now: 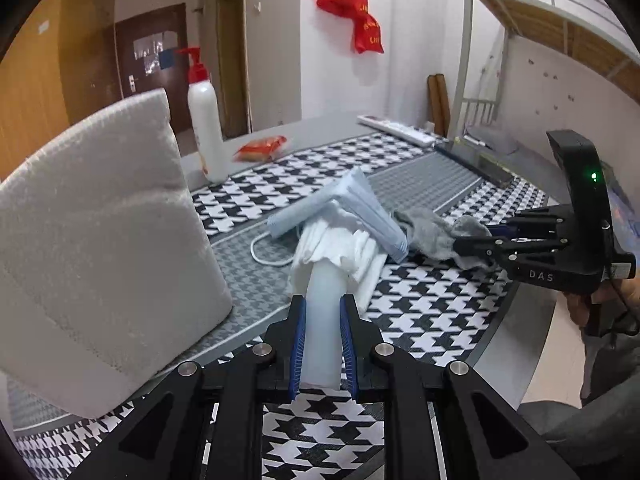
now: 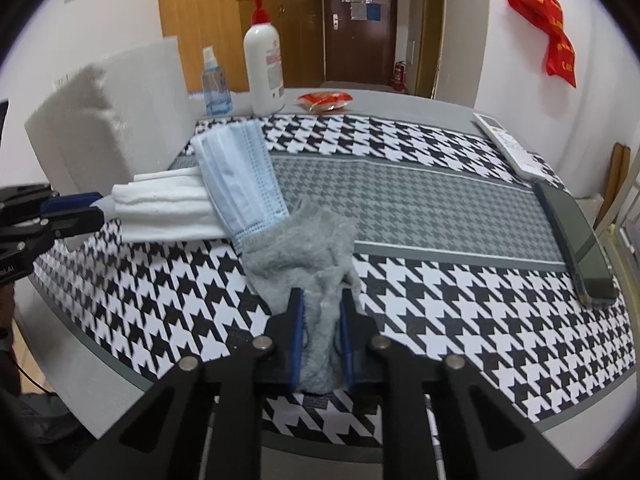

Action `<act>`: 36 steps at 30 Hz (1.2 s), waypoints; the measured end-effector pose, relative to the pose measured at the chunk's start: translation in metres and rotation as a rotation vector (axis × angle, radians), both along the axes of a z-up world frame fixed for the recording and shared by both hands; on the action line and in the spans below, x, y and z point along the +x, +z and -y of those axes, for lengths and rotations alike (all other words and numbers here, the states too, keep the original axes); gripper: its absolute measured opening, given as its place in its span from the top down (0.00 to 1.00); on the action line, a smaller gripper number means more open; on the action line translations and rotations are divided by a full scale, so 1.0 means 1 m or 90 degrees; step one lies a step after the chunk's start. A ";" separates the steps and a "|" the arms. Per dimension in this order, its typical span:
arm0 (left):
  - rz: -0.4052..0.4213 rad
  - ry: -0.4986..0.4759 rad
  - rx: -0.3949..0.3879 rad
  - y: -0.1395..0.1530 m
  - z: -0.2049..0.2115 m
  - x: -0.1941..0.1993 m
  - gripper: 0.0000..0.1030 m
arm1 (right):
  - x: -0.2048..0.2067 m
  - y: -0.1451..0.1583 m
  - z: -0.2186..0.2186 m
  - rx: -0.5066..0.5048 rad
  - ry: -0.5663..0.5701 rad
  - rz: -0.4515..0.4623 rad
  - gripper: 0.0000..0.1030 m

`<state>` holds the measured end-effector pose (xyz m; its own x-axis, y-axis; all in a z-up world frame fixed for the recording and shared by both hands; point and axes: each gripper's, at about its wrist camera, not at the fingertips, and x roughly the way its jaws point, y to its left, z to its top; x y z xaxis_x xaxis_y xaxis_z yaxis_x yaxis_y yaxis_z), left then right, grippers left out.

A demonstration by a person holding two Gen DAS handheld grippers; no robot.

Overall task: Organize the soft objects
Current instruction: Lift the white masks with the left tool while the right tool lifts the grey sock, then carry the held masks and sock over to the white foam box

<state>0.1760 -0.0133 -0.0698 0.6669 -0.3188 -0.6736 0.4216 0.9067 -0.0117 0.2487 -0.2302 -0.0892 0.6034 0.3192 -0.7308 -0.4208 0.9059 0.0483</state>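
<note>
In the left wrist view my left gripper [image 1: 323, 300] is shut on one end of a white folded cloth [image 1: 340, 248], whose far end rests on the houndstooth mat [image 1: 420, 312]. A pale blue face mask [image 1: 360, 204] lies draped over that cloth. To the right of the mask is a crumpled grey sock [image 1: 428, 232], and my right gripper [image 1: 472, 236] grips its far end. In the right wrist view my right gripper [image 2: 322, 294] is shut on the grey sock [image 2: 304, 240]. The sock's other end touches the mask [image 2: 240, 184]. The white cloth [image 2: 168, 208] runs left to my left gripper [image 2: 101, 207].
A big white foam block [image 1: 100, 240] stands close on the left. At the back are a white pump bottle [image 2: 264, 68], a small spray bottle [image 2: 216, 84] and a red packet [image 2: 324, 101]. A white remote [image 2: 508, 144] and a dark flat device [image 2: 576, 244] lie along the right edge.
</note>
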 end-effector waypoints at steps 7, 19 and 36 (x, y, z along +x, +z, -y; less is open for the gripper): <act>0.027 0.016 -0.023 0.014 -0.007 -0.005 0.82 | -0.003 0.025 0.017 0.031 -0.036 0.039 0.81; 0.108 0.016 -0.034 0.061 0.004 -0.003 0.82 | -0.021 0.061 0.021 0.093 -0.030 0.102 0.81; 0.097 0.019 -0.019 0.057 0.013 0.002 0.82 | -0.034 0.086 0.025 0.132 -0.025 0.147 0.81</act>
